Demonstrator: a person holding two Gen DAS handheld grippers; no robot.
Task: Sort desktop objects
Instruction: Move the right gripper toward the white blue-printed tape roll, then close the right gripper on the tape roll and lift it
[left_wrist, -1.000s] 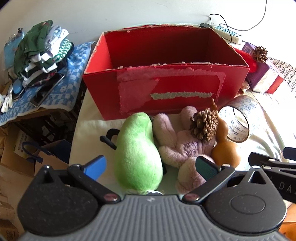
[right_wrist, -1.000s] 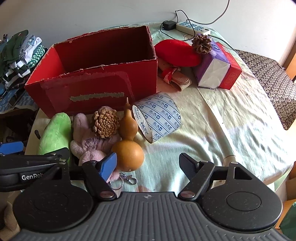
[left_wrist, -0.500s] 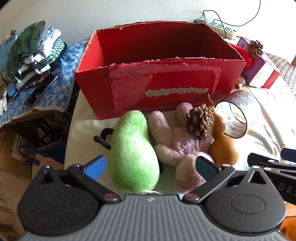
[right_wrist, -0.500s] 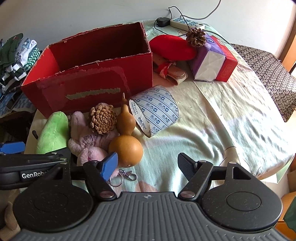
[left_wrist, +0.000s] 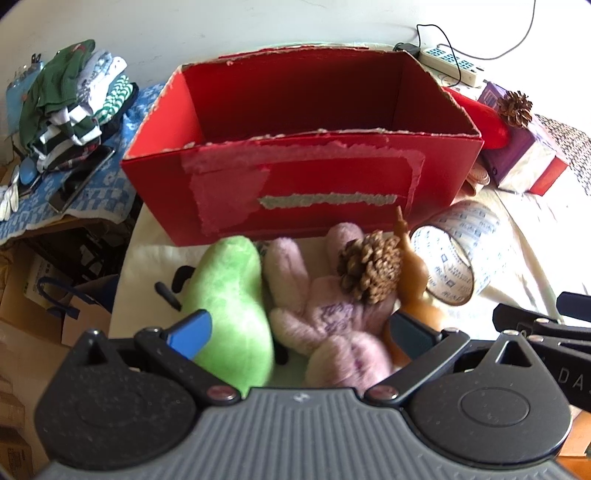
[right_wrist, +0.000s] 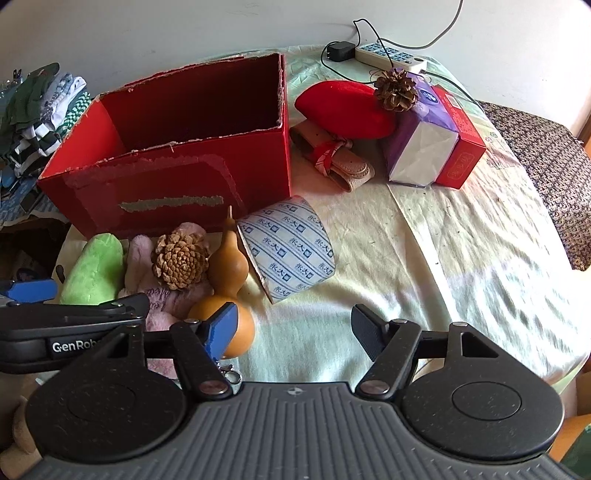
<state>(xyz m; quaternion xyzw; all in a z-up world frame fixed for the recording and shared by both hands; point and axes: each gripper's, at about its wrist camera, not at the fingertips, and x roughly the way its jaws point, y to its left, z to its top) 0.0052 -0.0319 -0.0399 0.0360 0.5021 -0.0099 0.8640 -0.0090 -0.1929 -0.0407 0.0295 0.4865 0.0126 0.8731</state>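
Closing in on the near toys from half a second ago, the left tongs (left_wrist: 297, 328) stand spread around the green plush (left_wrist: 231, 306) and pink plush (left_wrist: 332, 325) before the empty red box (left_wrist: 295, 147), while the right tongs (right_wrist: 293, 328) hang released, so nothing is sorted yet.

red box (left_wrist: 303, 177), green plush (left_wrist: 229, 302), blue-printed tape roll (right_wrist: 291, 251).
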